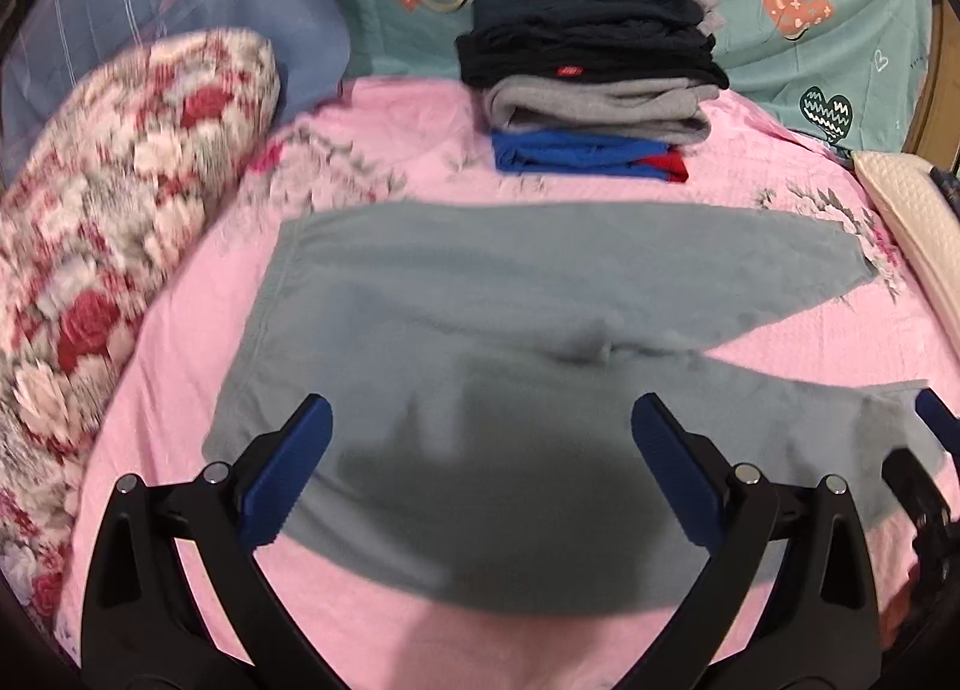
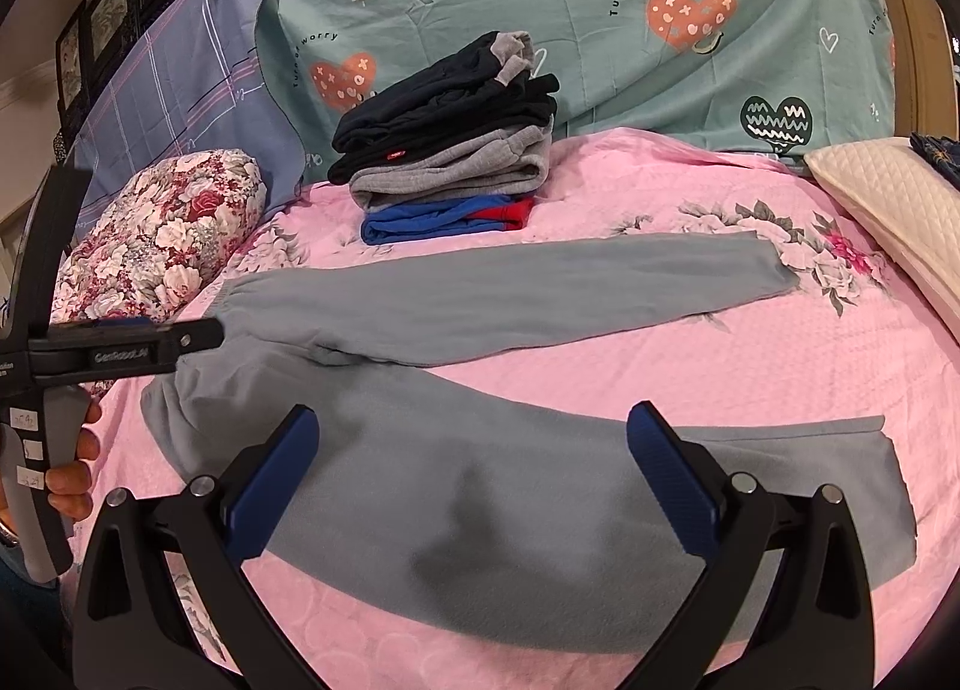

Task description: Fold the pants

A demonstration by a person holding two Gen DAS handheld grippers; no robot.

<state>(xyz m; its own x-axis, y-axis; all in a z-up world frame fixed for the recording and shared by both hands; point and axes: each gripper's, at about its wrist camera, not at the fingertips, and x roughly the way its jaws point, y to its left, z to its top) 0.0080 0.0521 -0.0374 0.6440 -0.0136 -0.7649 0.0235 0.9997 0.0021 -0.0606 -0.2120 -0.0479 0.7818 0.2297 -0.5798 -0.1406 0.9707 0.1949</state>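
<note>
So the pants (image 2: 480,450) are spread flat on the bed (image 2: 780,366), waistband to the left, both legs running out to the right, one near and one far with a gap of bed between them. Behind the far leg there's a stack of folded clothes (image 2: 444,150). A bolster (image 2: 156,234) lies along the left side, a pillow (image 2: 882,210) at the far right. Both claws, left claw (image 1: 480,468) and right claw (image 2: 474,474), hang wide open over the near part of the pants.
</note>
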